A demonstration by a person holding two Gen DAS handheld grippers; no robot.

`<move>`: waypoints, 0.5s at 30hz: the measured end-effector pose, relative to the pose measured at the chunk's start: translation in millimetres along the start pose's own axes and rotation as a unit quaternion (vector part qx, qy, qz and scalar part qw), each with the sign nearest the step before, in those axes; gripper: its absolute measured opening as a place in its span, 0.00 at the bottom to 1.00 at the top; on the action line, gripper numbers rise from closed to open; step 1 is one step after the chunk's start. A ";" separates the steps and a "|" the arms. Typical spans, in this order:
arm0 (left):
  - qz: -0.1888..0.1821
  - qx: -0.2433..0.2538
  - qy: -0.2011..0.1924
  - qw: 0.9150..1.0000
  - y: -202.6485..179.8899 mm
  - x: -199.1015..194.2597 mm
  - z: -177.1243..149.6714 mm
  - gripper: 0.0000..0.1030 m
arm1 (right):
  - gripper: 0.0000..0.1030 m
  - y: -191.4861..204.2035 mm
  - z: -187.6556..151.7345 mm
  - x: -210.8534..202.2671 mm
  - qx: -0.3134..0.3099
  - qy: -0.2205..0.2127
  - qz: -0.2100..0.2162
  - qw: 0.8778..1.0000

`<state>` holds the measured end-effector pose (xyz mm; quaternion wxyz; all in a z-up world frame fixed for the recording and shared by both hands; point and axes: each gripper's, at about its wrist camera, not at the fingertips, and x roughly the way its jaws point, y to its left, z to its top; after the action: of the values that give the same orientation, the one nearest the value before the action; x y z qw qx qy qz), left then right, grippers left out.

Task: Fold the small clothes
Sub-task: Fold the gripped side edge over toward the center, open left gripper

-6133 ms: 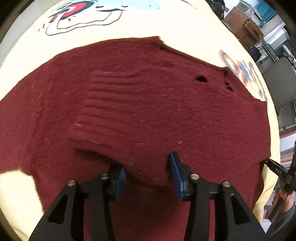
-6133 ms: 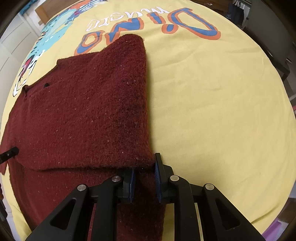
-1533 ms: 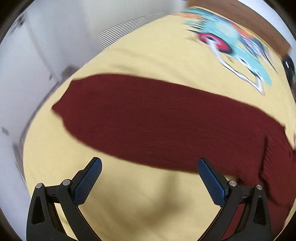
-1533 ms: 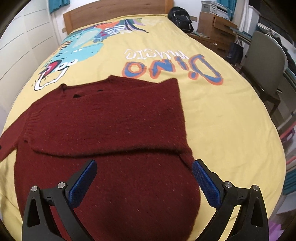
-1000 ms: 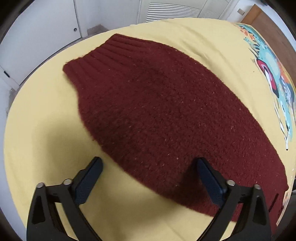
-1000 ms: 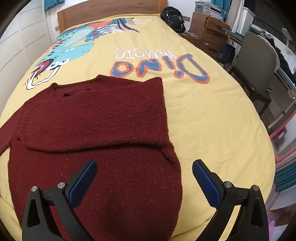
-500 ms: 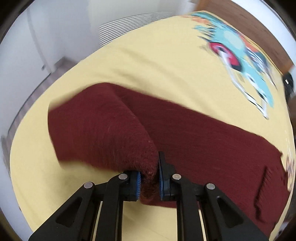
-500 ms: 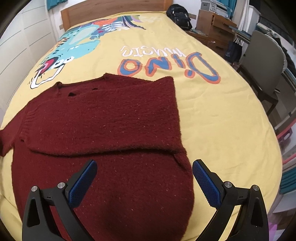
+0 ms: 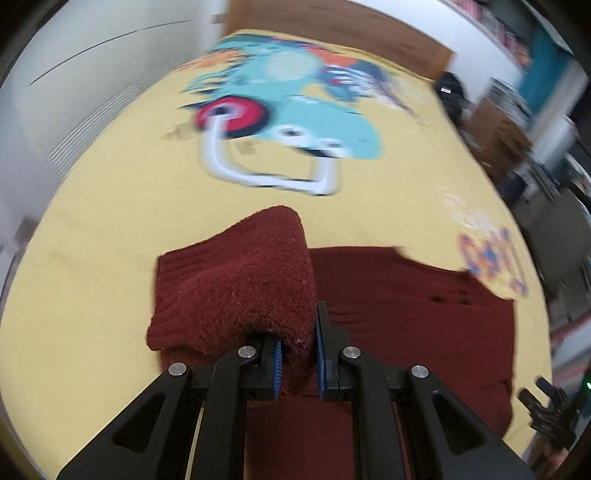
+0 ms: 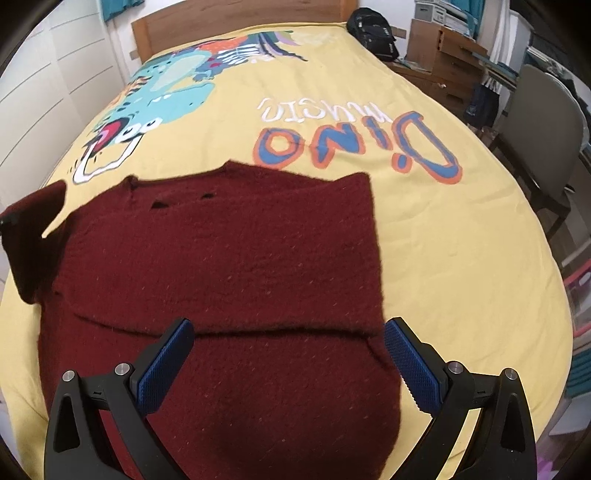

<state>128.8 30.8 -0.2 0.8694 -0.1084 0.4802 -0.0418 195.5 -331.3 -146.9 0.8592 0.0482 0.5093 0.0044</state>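
Note:
A dark red knitted sweater [image 10: 229,266] lies flat on the yellow bedspread [image 10: 461,240], its right sleeve folded across the body. My left gripper [image 9: 298,354] is shut on the sweater's left sleeve [image 9: 236,284] and holds it lifted and doubled over above the sweater's body [image 9: 413,295]. The lifted sleeve also shows at the left edge of the right wrist view [image 10: 33,236]. My right gripper [image 10: 284,365] is open and empty, hovering above the lower half of the sweater.
The bedspread carries a dinosaur print [image 10: 166,88] and "Dino" lettering [image 10: 354,144]. A wooden headboard [image 10: 236,14] is at the far end. A black bag [image 10: 373,29], wooden drawers [image 10: 447,62] and a grey chair [image 10: 546,125] stand to the right of the bed.
My left gripper closed on the left sleeve and has lifted it, swinging it toward the sweater's body. My right gripper stayed open above the sweater, moving slightly closer.

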 end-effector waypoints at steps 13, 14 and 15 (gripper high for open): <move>-0.052 0.112 0.058 0.991 -159.0 127.0 -1.3 0.11 | 1.00 -42.1 1.8 -3.8 0.033 0.013 -0.008 0.999; -0.052 0.112 0.064 0.990 -161.3 132.2 -4.6 0.11 | 1.00 -43.7 -0.9 -1.3 0.035 0.017 -0.008 0.999; -0.047 0.112 0.069 0.990 -163.5 140.1 -7.7 0.11 | 1.00 -44.8 -3.5 1.2 0.037 0.021 -0.007 0.999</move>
<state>202.4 -154.2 -82.5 0.8378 -0.0291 0.5259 -0.1434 191.2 -375.5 -153.5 0.8459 0.0763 0.5276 -0.0189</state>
